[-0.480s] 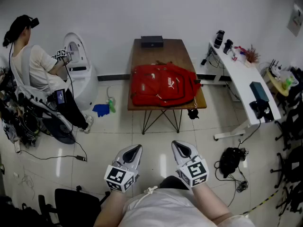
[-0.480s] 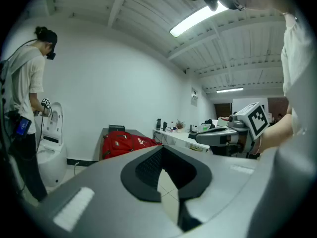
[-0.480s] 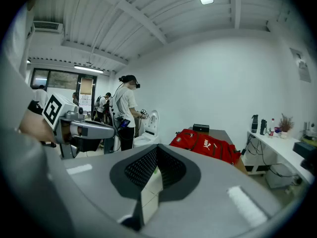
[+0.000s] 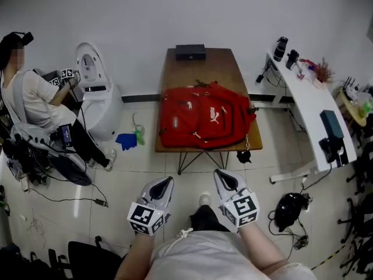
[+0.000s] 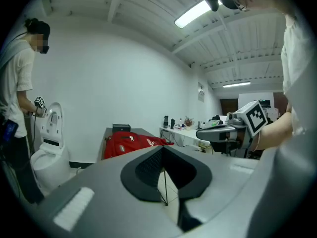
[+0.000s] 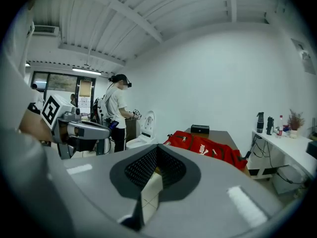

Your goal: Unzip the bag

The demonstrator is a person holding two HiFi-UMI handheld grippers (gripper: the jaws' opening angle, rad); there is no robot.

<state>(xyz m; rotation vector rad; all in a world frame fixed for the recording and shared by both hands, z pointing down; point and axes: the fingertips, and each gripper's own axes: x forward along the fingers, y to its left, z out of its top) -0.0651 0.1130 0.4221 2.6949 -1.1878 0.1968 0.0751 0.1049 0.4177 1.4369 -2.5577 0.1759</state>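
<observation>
A red backpack lies flat on a brown wooden table across the room, its front pockets facing up. It also shows in the left gripper view as the red backpack and in the right gripper view, still far off. My left gripper and right gripper are held side by side near my body, well short of the table. Both are shut with nothing between their jaws. The left gripper's jaws and the right gripper's jaws meet in a closed line.
A black box sits at the table's far end. A white desk with bottles stands at the right, and a black bag lies on the floor below it. At the left, a person works at a white toilet-like unit.
The head view has shifted a little, so the table and backpack sit slightly lower and nearer. Both grippers keep the same pose and stay shut.
</observation>
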